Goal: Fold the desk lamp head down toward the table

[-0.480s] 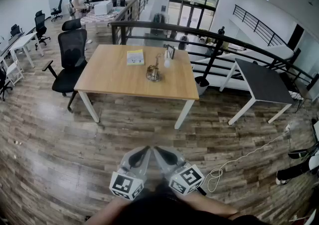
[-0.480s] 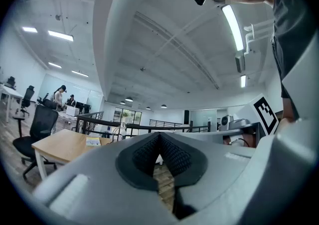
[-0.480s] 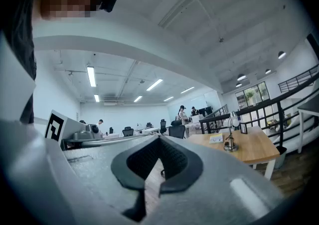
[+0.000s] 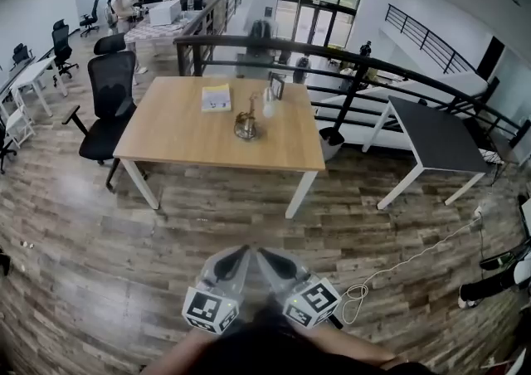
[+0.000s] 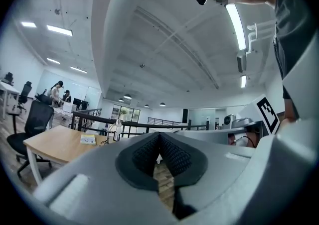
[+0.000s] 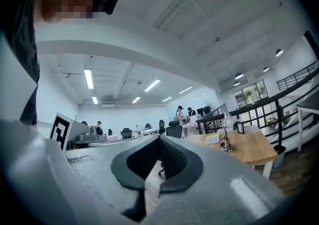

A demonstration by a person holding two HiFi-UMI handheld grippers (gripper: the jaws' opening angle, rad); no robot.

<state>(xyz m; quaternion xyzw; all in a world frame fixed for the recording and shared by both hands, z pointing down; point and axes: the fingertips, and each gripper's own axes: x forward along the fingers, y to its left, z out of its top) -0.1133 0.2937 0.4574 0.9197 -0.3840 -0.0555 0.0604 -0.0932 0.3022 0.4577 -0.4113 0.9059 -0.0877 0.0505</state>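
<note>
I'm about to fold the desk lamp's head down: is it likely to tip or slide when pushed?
The desk lamp looks slender above a small round base, so a push high up might tip it. It stands free on the smooth wooden table, so it could slide unless steadied. Its joints are too small to judge stiffness.

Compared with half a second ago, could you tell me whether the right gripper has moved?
No. In the head view the right gripper sits where it did relative to the cable coil on the floor, jaws together.
</note>
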